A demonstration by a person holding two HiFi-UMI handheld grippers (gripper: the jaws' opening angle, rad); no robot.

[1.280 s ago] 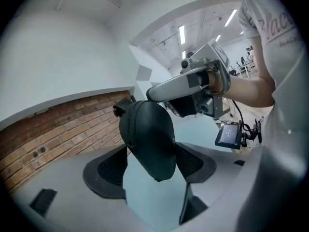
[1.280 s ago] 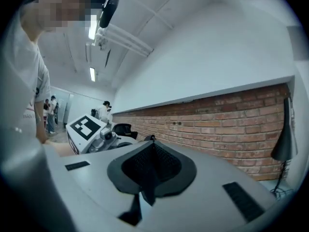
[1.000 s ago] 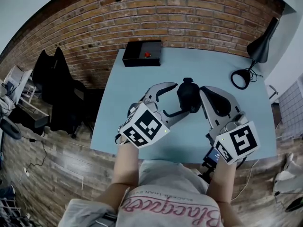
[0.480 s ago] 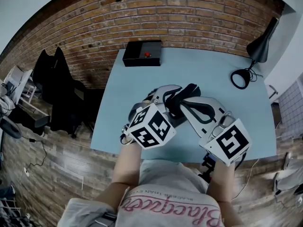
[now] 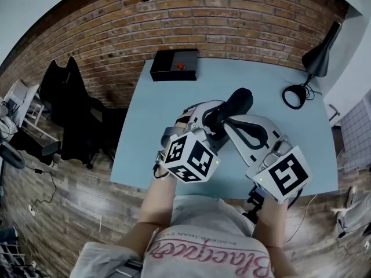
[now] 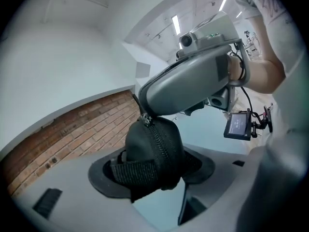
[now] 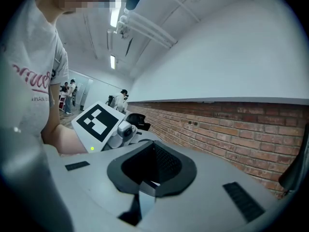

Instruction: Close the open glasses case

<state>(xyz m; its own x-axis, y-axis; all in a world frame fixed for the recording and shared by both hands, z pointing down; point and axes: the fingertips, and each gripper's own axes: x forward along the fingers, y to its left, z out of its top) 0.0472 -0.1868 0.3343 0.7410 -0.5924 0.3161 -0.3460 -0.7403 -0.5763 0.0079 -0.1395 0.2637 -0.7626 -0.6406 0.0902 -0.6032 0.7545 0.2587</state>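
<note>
- Black box (image 5: 174,65): sits at the far left corner of the desk (image 5: 151,126), well apart from the work and untouched.
- Left gripper (image 5: 207,120): raised over the middle of the desk. Its jaws have just been closing and now clamp one rounded end of the case, next to a woven strap (image 6: 133,170).
- Glasses case (image 5: 235,104): black, with a zip, held off the desk between the two grippers. Its free end tilts up toward the far edge. The two halves lie together where visible; how far round the zip is drawn cannot be told.
- Zip pull (image 6: 144,119): sits at the top of the clamped end, right at the tip of the right gripper.
- Right gripper (image 5: 233,126): comes in from the near right, jaws closed together. Whether they pinch the pull is not clear.
- Lamp (image 5: 316,59): black, at the right edge, not involved.
- Step in hand, as judged: zipping the case shut while the left jaws steady it.
- Next move, as judged: keep a firm hold on the pull, then draw it along the curved seam while the left clamp resists the tug.
</note>
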